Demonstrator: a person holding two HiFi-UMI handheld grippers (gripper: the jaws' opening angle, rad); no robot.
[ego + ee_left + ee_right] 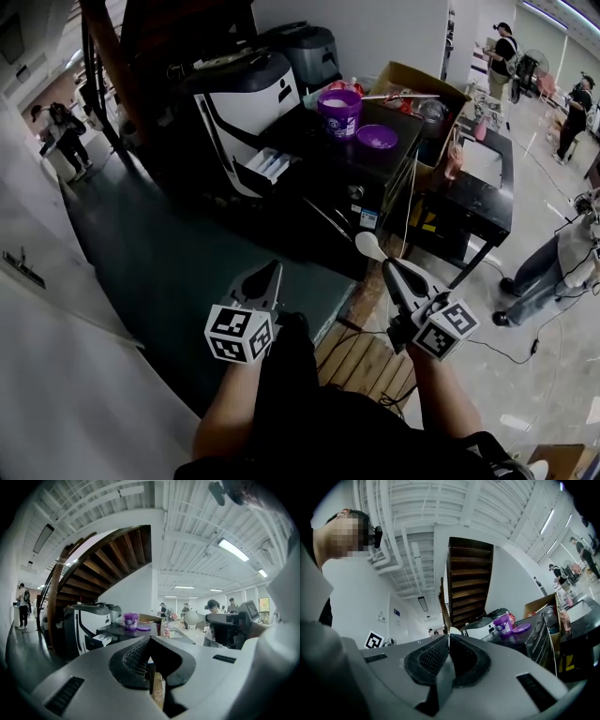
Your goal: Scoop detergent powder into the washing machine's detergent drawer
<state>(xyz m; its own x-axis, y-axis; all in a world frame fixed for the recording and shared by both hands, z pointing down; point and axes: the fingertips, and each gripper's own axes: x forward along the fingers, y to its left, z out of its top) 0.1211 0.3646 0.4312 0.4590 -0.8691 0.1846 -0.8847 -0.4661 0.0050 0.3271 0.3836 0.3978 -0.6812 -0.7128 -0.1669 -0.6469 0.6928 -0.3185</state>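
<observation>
A white and black washing machine (pixel 234 117) stands ahead, its detergent drawer (pixel 267 165) pulled open. To its right on the black top sit a purple detergent tub (pixel 339 112) and its purple lid (pixel 377 137). My right gripper (pixel 387 265) is shut on the handle of a white spoon (pixel 368 246), well short of the tub. The left gripper view shows that spoon (pixel 191 617) at right, with the tub (pixel 131 620) far ahead. My left gripper (pixel 274 267) is shut with nothing in it, low in front of the machine. The right gripper view shows the spoon (pixel 451 631) edge-on.
A cardboard box (pixel 417 89) with clutter stands right of the tub, and a black side table (pixel 487 202) beyond it. A wooden pallet (pixel 366 361) lies under my arms. A dark staircase rises at left. People stand at far right and far left.
</observation>
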